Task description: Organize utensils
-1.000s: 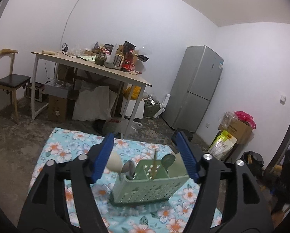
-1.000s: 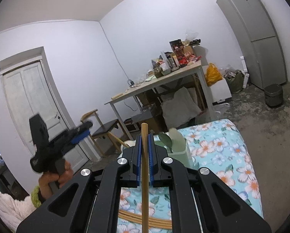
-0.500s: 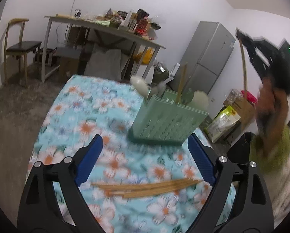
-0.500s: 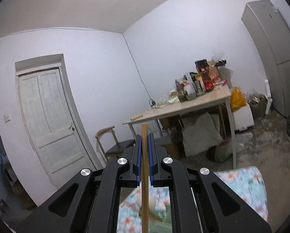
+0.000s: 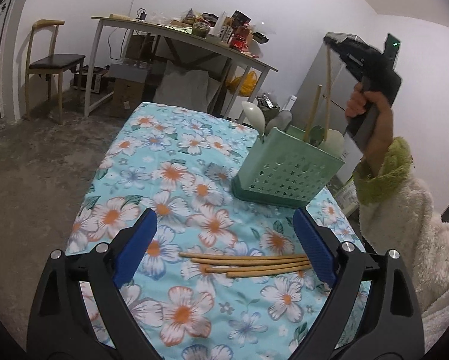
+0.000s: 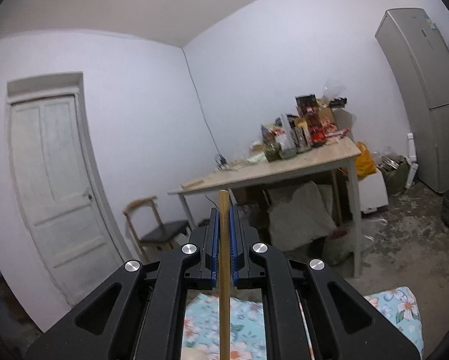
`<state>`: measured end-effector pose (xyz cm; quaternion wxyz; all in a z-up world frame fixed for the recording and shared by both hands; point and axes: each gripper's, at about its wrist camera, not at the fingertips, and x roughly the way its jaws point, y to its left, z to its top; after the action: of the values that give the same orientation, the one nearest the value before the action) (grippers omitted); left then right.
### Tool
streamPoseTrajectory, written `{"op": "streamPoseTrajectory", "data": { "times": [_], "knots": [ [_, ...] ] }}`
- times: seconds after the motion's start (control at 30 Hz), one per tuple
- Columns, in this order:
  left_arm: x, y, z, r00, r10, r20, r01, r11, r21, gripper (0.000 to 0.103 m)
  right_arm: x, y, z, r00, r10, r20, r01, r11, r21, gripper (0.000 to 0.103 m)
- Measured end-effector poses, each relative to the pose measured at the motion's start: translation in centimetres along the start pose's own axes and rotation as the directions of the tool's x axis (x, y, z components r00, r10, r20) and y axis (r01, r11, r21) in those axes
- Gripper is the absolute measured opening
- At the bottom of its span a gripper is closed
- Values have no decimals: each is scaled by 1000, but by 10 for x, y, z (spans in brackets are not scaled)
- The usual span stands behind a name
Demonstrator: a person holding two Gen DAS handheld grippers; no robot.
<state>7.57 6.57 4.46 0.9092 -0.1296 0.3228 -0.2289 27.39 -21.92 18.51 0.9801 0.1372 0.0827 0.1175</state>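
Observation:
Several wooden chopsticks (image 5: 248,262) lie side by side on the floral cloth (image 5: 164,156). My left gripper (image 5: 224,214) hovers just above them, open wide, its blue pads (image 5: 134,249) on either side of the bundle and touching nothing. A green perforated holder (image 5: 287,174) stands further back with spoons (image 5: 253,114) and one chopstick (image 5: 313,111) in it. My right gripper (image 5: 328,40) is raised over the holder, shut on a single chopstick (image 5: 327,90) that hangs down to the holder's mouth. In the right wrist view that chopstick (image 6: 223,255) runs upright between the closed pads of the right gripper (image 6: 223,213).
A person's hand and fluffy sleeve (image 5: 404,210) fill the right side beside the holder. The cloth's edges drop to a concrete floor on the left. Behind stand a cluttered desk (image 5: 194,42), a chair (image 5: 53,60), a fridge (image 6: 428,90) and a door (image 6: 53,180).
My left gripper opened wider and sank toward the chopsticks on the cloth. My right gripper rose with its chopstick and swung over the holder.

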Motion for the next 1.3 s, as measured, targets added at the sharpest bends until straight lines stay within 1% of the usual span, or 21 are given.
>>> {"op": "streamPoseTrajectory", "data": {
  "times": [0.07,0.2,0.4,0.5,0.6,0.7,0.77,0.8,0.83,0.9,0.97,1.0,1.03,1.1,1.13,1.17,1.2,1.3],
  "knots": [
    [1,4,-2,1000,0,-10,0,1000,-15,88,7,-1,-9,999,-26,-33,25,1000,-15,7],
    [2,7,-3,1000,-3,-16,3,999,-32,88,6,-1,-19,996,-46,-79,43,998,-41,7],
    [3,7,-4,1000,-8,-19,7,999,-37,88,0,-6,-18,994,-51,-98,47,998,-41,7],
    [3,5,-5,1000,-15,-22,14,999,-44,88,-16,-7,-16,995,-37,-89,36,999,-19,7],
    [4,3,-7,1000,-16,-22,15,999,-42,88,-43,-4,-17,998,-17,-65,17,1000,-10,8],
    [6,1,-8,999,-20,-34,19,999,-48,88,-74,0,-22,997,-3,-72,3,1000,7,9],
    [8,0,-8,999,-24,-40,22,998,-61,88,-94,3,-28,996,-9,-94,9,1000,9,16],
    [8,1,-8,999,-24,-42,21,998,-64,88,-106,5,-33,995,-6,-104,7,1000,15,23],
    [10,0,-9,999,-21,-46,18,998,-66,88,-120,7,-42,992,16,-126,-12,999,33,30],
    [12,-1,-12,998,-20,-58,17,998,-61,88,-138,9,-57,986,25,-164,-18,999,45,38],
    [17,-4,-17,996,-19,-83,15,999,-52,88,-155,7,-79,977,22,-212,-7,997,73,44],
    [18,-5,-19,995,-22,-93,17,999,-49,88,-163,5,-96,966,37,-256,-7,993,118,46],
    [21,-7,-22,994,-26,-107,21,999,-45,88,-167,1,-108,956,43,-289,0,989,149,47],
    [27,-10,-27,990,-35,-134,29,999,-43,88,-174,-5,-138,932,50,-359,30,976,216,47],
    [30,-11,-30,988,-40,-149,34,998,-47,88,-179,-10,-157,914,54,-402,58,963,262,47],
    [33,-11,-32,986,-44,-160,36,998,-53,88,-182,-14,-171,902,58,-429,77,953,292,47],
    [36,-11,-35,983,-50,-176,39,997,-65,86,-187,-18,-188,886,58,-460,109,938,328,47],
    [44,-12,-42,972,-86,-216,65,992,-104,77,-193,-28,-213,860,58,-506,169,905,390,47]
  ]
}}
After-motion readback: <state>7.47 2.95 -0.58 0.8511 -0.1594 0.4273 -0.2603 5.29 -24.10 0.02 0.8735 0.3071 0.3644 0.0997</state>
